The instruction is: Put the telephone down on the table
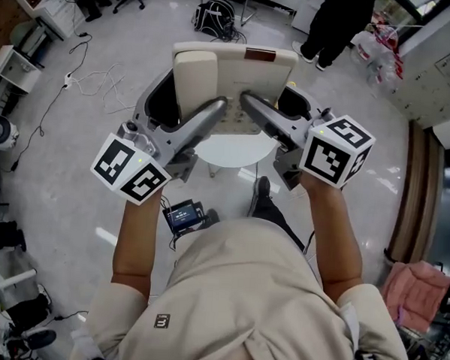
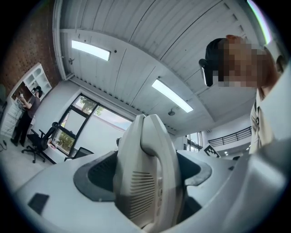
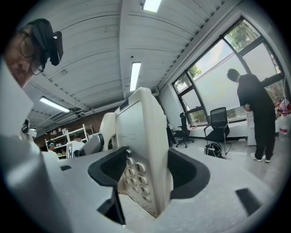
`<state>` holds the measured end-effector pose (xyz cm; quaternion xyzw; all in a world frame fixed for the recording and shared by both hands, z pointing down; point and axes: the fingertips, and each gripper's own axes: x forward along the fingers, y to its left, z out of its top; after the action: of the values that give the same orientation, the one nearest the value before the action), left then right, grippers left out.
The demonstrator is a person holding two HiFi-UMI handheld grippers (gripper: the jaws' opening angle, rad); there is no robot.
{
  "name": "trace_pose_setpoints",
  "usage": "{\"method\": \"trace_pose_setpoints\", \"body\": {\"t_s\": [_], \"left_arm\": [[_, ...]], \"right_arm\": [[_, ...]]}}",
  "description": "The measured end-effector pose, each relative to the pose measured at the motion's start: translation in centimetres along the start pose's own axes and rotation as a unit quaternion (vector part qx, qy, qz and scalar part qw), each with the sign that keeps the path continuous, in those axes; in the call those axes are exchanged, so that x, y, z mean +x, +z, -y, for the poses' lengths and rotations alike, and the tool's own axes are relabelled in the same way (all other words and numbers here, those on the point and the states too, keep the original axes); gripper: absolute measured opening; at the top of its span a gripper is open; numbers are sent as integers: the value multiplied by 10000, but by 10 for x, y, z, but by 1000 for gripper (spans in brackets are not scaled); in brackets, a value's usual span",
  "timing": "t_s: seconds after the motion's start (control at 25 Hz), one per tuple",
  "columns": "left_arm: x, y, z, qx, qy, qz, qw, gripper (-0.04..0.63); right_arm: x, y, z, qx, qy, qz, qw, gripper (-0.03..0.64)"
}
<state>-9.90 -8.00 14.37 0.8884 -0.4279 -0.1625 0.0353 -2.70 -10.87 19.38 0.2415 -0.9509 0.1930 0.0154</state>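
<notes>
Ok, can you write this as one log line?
left gripper: shut on telephone | right gripper: shut on telephone | telephone: held above round table

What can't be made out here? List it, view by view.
Head view: the table is mostly hidden under the telephone; whether they touch is unclear.
Head view: the left gripper and right gripper largely cover the telephone's keypad.
Both gripper views: the table lies outside the frame.

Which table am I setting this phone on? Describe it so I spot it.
Against the grey floor, find the cream telephone held up mid-frame. Beneath it shows a round table, the only white disc there.
</notes>
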Motion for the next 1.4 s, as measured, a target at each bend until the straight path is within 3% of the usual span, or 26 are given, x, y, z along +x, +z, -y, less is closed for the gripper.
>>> {"method": "trace_pose_setpoints", "body": {"t_s": [0.2, 0.52, 0.72, 1.4], "left_arm": [[-5, 18, -37, 175, 398, 60, 9990, 391], [30, 18, -24, 86, 726, -35, 9973, 391], [26, 33, -23, -80, 847, -187, 9962, 391], [38, -48, -78, -590, 1184, -754, 9883, 391]], "right_arm": [[45, 13, -2, -32, 436, -82, 9990, 276], [27, 33, 24, 99, 639, -266, 9976, 276], [29, 42, 12, 261, 629, -404, 9969, 276], [66, -18, 77, 779, 614, -682, 9927, 276]]}}
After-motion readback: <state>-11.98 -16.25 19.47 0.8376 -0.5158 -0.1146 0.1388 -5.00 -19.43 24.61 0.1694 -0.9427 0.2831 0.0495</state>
